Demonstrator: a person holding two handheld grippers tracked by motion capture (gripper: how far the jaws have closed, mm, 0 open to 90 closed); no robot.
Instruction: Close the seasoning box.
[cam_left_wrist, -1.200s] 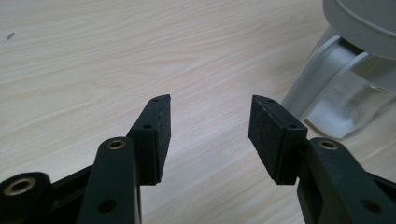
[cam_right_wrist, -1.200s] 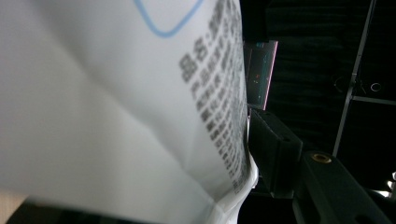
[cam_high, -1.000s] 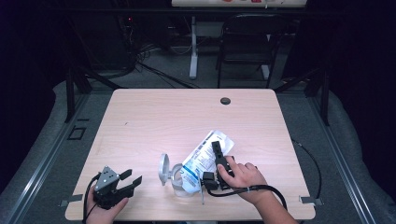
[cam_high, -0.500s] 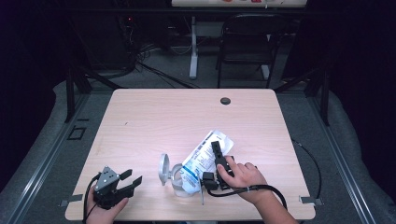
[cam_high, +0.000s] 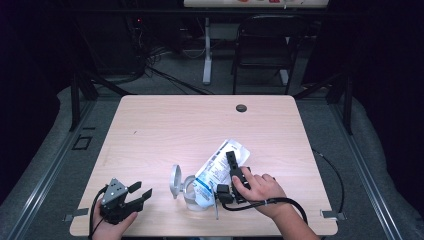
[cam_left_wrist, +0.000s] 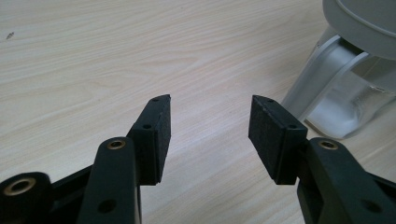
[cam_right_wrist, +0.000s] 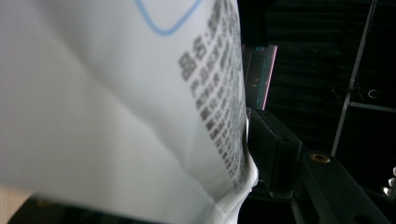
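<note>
White printed plastic pouch (cam_high: 216, 167) pinched between right tongs (cam_high: 231, 172), clear lidded plastic container (cam_high: 186, 187) just beside, left tongs (cam_high: 141, 192) spread on wooden surface (cam_high: 180, 125).

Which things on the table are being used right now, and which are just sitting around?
Being used:
- the white printed bag, gripped in the right tongs and tipped over the jar
- the clear jar, with its grey lid flipped open
- the left tongs, open and empty, near the jar

Just sitting around:
- the dark round cap in the table
- the black chair behind it
</note>
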